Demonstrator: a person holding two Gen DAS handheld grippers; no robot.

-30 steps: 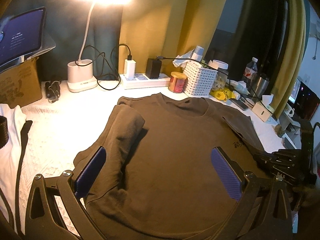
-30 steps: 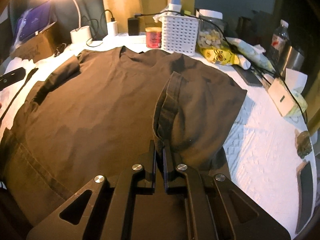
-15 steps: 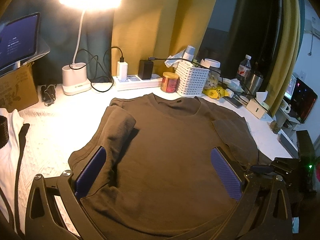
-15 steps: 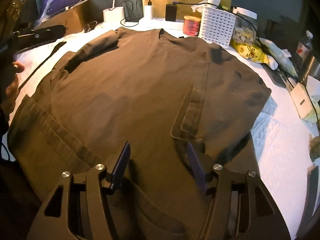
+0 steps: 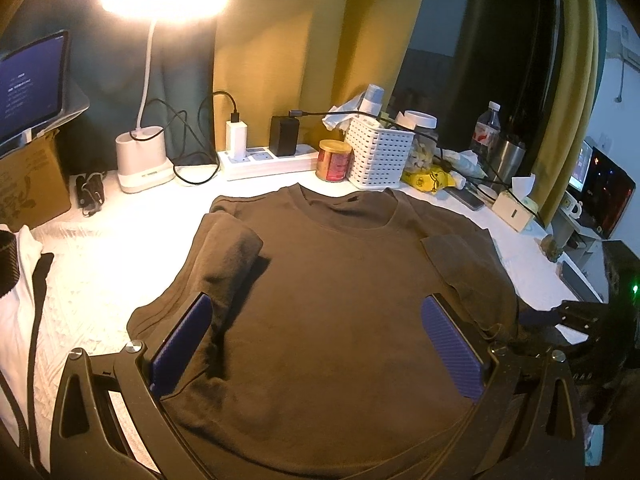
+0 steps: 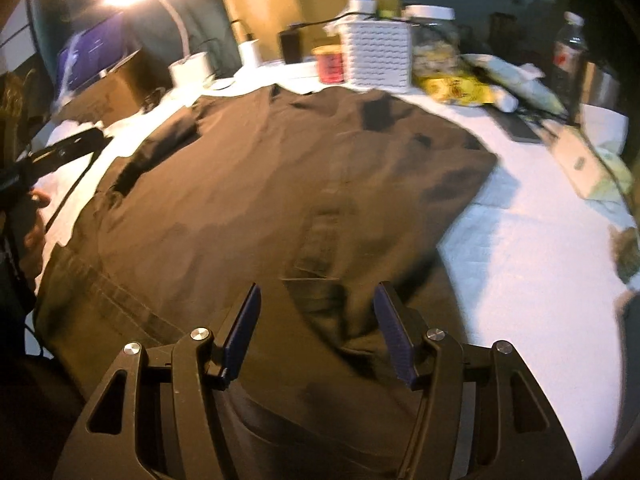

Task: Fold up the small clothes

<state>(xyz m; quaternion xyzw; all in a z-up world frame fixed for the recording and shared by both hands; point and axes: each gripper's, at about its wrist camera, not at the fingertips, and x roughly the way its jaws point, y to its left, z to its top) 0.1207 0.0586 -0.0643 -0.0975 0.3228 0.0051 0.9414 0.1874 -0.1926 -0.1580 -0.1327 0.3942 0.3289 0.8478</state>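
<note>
- Open white table cover [image 5: 104, 264] left of the brown T-shirt [image 5: 340, 300], free as far as the white garment [image 5: 16, 320] at the near left edge.
- Far edge crowded: lamp base [image 5: 140, 160], power strip [image 5: 268, 162] with chargers and looping cables, red tin [image 5: 334, 160], white basket [image 5: 380, 156], jar [image 5: 420, 136], water bottle [image 5: 486, 128].
- Cardboard box [image 5: 28, 184] with tablet [image 5: 30, 84] blocking the far left corner.
- Bare strip of cover right of the shirt [image 6: 532, 280], bounded by phone [image 6: 520, 130], small white box [image 6: 576, 160] and cable.
</note>
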